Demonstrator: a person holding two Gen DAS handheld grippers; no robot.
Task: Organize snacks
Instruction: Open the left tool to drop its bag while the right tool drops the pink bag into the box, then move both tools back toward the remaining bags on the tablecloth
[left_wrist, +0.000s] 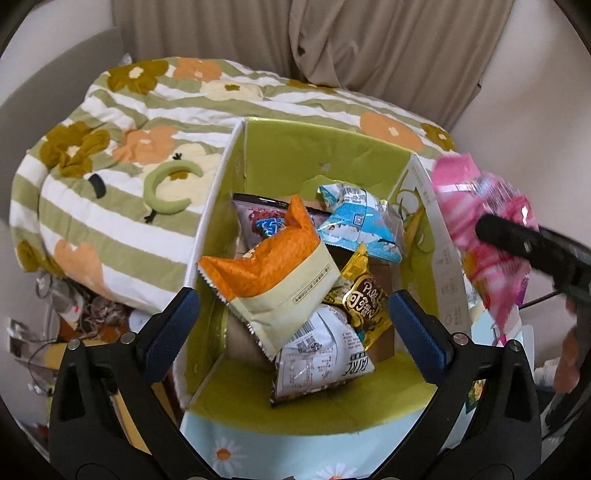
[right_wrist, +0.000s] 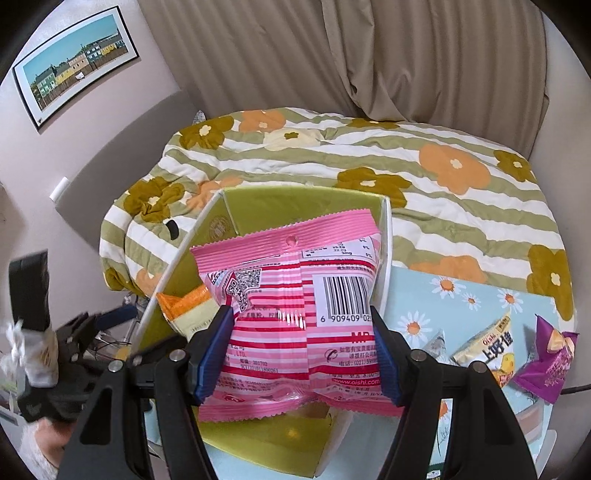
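A green-lined cardboard box holds several snack packets, with an orange and cream packet on top, a gold one and a light blue one. My left gripper is open and empty above the box's near side. My right gripper is shut on a pink striped snack bag and holds it over the box. That bag also shows at the right of the left wrist view, beside the box's right wall.
The box stands by a striped floral quilt. On a daisy-print surface to the right lie a yellow packet, a purple packet and a silver one. Clutter and cables lie to the left. Curtains hang behind.
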